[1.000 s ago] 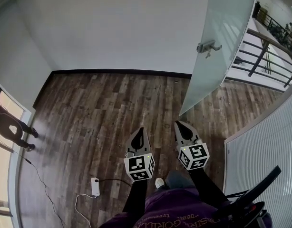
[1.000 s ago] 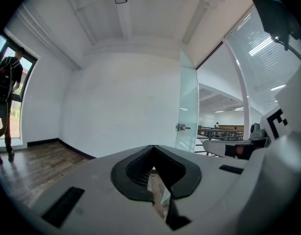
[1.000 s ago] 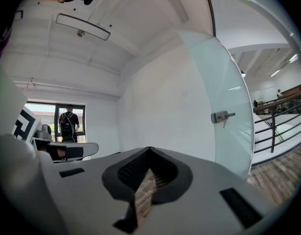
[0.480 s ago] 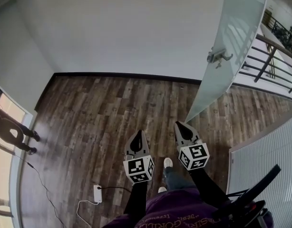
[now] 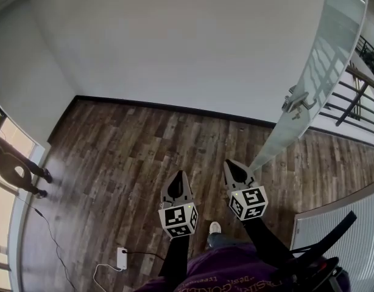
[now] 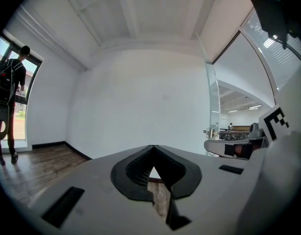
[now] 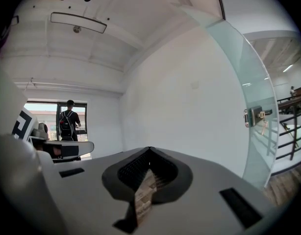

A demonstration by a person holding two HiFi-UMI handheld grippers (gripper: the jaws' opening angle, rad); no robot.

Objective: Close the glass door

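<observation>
Floor (image 5: 144,145) free, glass door (image 5: 324,72) right, railing (image 5: 352,104) perhaps beyond

— How were the two grippers held?
— Side by side, near the body, both pointing away from it and roughly level. The left gripper (image 5: 179,174) had its jaws closed tip to tip, with nothing between them.
— And the right gripper (image 5: 229,163)?
— Also closed and empty, reaching slightly farther. Both forearms (image 5: 175,257) were extended in dark sleeves.

Upper right: glass door (image 5: 324,59) is looking frosted, smooth; handle (image 5: 298,100) is showing dull metal; floor (image 5: 144,145) is showing dark wood grain; wall (image 5: 175,41) is looking matt white
</observation>
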